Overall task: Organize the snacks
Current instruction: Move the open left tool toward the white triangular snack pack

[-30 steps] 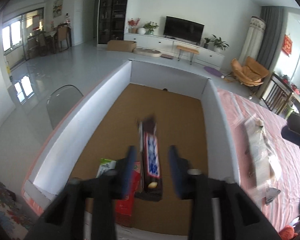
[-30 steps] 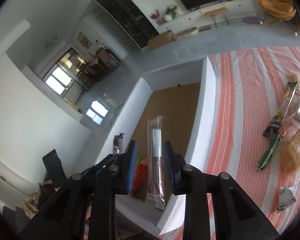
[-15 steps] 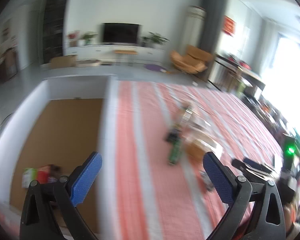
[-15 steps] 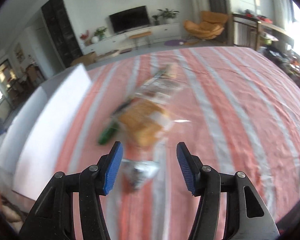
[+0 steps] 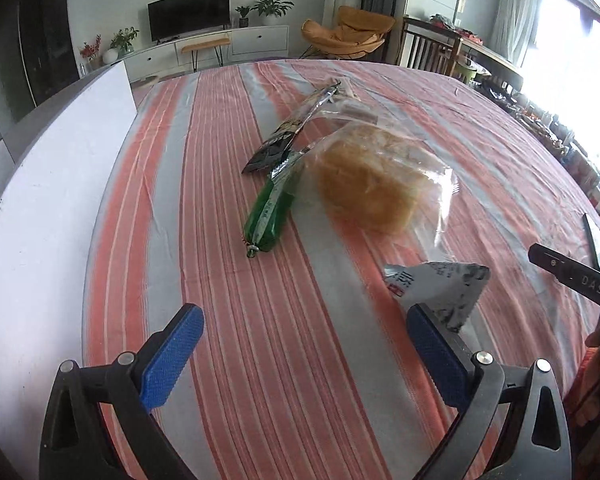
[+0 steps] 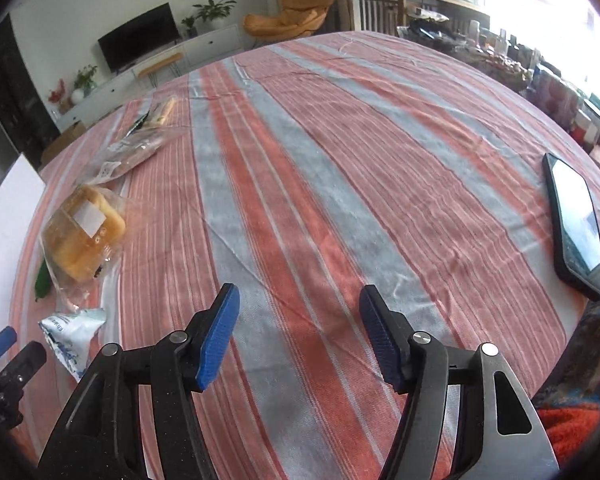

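Jaws of the left gripper (image 5: 304, 344) are spread wide and nothing is held between them; a small silver packet (image 5: 440, 288) is seen just past the right pad, close to it. Further out, a green sausage stick (image 5: 268, 216) lies on the striped tablecloth (image 5: 228, 128), with a clear bag of bread (image 5: 372, 184) touching its upper end and a dark flat wrapper (image 5: 288, 136) beyond. A white box wall (image 5: 52, 208) stands along the left edge. The right gripper (image 6: 298, 336) is likewise held open and empty, over bare cloth, well apart from the snacks; a phone (image 6: 576, 224) lies near the table's right edge.

Trouble is most likely at the pickup: the silver packet is thin and flat, so it could be pushed along the cloth rather than pinched, or the cloth itself could be caught. The bread could be crushed if squeezed hard. Overlapping wrappers could be dragged together.
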